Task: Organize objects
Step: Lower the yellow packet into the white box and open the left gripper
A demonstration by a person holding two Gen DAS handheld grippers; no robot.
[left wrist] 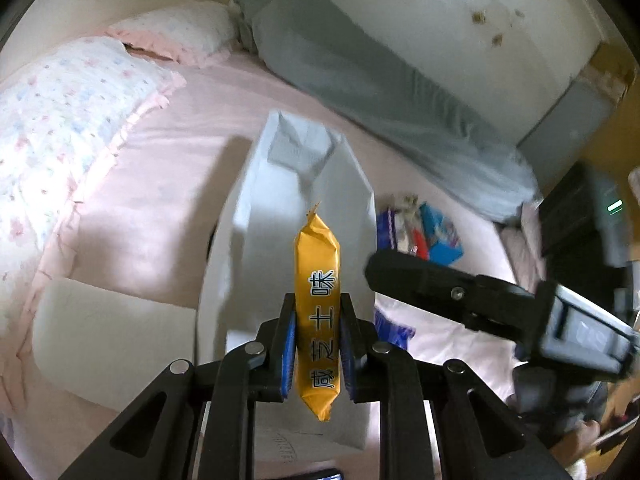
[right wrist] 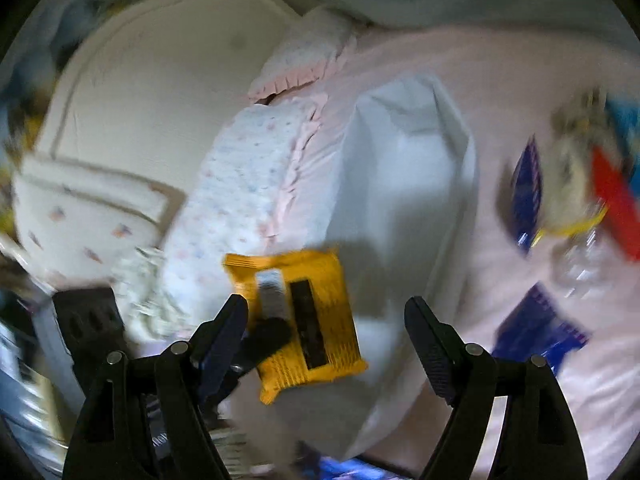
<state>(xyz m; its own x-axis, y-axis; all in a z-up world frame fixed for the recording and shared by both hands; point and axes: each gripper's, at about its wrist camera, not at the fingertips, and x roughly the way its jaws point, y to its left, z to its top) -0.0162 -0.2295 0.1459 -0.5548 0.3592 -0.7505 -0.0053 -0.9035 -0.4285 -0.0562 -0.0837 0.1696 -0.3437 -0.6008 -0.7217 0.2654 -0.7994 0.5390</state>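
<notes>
Your left gripper (left wrist: 317,354) pinches the light, crinkly orange snack packet (left wrist: 318,312) mid-body above the white box (left wrist: 256,216); your right gripper (right wrist: 326,344) hangs spread, so squeeze gently.

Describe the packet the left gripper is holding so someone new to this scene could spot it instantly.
Start at the pink bed sheet, then find the white open box lying on it. Held upright over that box, shut between the left gripper pads, is the orange snack packet. It is the only orange wrapper, with black characters down its length; the packets right of the box are blue and red.
</notes>
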